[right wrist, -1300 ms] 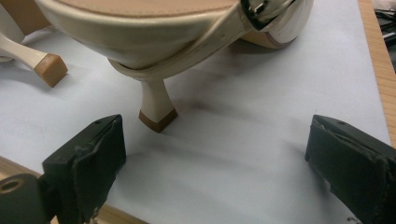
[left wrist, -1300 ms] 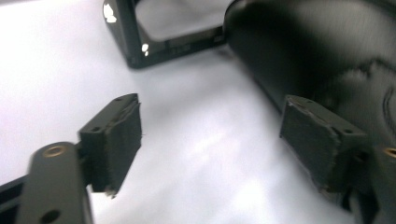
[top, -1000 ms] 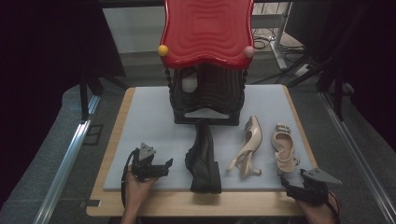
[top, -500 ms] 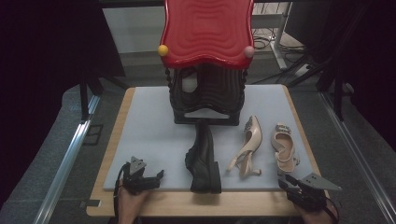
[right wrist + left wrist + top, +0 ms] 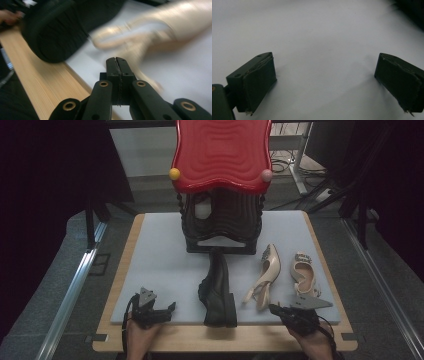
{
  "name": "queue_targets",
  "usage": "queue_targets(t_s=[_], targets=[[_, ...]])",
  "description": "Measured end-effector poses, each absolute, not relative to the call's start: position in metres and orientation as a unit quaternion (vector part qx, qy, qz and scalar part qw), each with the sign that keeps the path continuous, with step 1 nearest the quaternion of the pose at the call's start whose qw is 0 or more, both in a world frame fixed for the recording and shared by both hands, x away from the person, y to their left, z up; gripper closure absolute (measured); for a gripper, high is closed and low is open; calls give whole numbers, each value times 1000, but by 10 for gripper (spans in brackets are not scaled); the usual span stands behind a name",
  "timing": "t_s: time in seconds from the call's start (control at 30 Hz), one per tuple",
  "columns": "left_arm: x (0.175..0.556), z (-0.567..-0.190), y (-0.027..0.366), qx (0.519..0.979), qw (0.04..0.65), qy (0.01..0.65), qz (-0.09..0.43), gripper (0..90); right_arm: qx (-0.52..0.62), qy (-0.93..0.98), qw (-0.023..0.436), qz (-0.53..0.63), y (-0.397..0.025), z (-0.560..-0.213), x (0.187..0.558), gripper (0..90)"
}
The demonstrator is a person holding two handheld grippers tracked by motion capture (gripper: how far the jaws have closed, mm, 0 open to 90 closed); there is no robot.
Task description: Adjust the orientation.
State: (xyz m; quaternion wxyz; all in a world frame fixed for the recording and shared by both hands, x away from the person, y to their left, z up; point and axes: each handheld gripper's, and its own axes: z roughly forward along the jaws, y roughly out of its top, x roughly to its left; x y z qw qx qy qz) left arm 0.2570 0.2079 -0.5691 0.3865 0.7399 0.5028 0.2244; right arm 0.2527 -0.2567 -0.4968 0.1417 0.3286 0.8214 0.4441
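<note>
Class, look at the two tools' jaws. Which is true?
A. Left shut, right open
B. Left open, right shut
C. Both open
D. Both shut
B: the left tool has its jaws wide apart over the mat, while the right tool has its jaws pressed together, holding nothing.

A mat (image 5: 160, 265) lies on the table (image 5: 125, 265). At its far middle stands a tiered shoe rack (image 5: 222, 222). Just before the rack lies a lace-up shoe (image 5: 218, 290), heel toward the near edge. To the right of it lies a slingback heel (image 5: 264, 275) on its side, and farther right a second slingback heel (image 5: 304, 274), near the mat's right edge.
</note>
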Motion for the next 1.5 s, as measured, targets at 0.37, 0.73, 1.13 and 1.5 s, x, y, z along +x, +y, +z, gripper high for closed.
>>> queue_targets(t_s=[0.37, 0.73, 1.13, 1.5], targets=[[257, -569, 208, 740, 386, 503, 224, 29, 252, 839, 109, 470, -175, -470, 280, 894], [257, -569, 208, 740, 386, 503, 224, 29, 237, 845, 109, 467, -148, -471, 290, 896], [257, -569, 207, 739, 386, 504, 225, 27, 306, 834, 149, 435, -202, -484, 290, 900], [258, -569, 207, 739, 386, 505, 225, 22, 322, 834, 130, 429, -199, -506, 292, 900]])
